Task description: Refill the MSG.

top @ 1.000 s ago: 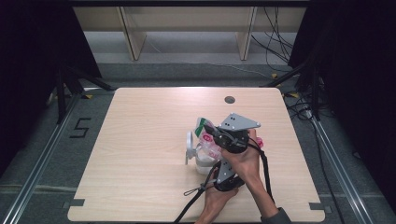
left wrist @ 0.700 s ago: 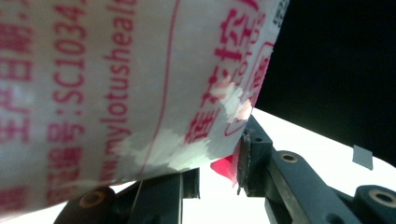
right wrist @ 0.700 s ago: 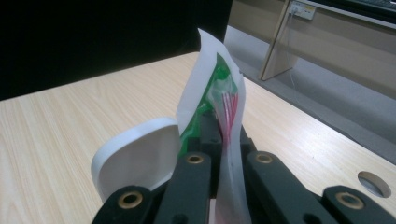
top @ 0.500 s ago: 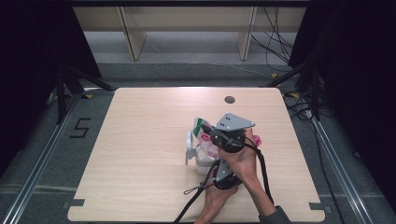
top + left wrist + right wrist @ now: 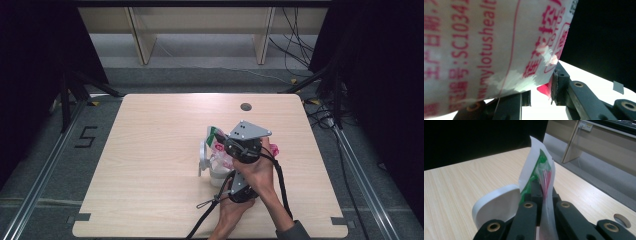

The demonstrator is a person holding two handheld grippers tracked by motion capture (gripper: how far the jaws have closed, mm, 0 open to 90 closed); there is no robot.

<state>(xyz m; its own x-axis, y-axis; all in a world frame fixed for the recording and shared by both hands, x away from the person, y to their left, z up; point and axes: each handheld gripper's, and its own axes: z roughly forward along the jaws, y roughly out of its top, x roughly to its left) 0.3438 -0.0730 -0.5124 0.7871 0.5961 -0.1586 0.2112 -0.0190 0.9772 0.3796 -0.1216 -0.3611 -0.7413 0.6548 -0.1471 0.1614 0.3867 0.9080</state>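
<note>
Near the right middle of the table (image 5: 150, 150), the person is working a thin printed plastic packet (image 5: 216, 136) over a white cup (image 5: 218, 176), whose white hinged lid (image 5: 202, 156) is standing open at its left. The right gripper (image 5: 541, 195) is pinching the packet's upper edge, its jaws pressed together with the film running up between them. The left gripper (image 5: 541, 92) is clamping another part of the same packet, the red-printed film sitting between its partly closed jaws. The packet is looking light, limp and slick, so it is probably going to crumple and slide instead of holding its shape; the sealed edges seem the safest places to grip. The cup looks light and easily tipped by any sideways tug.
</note>
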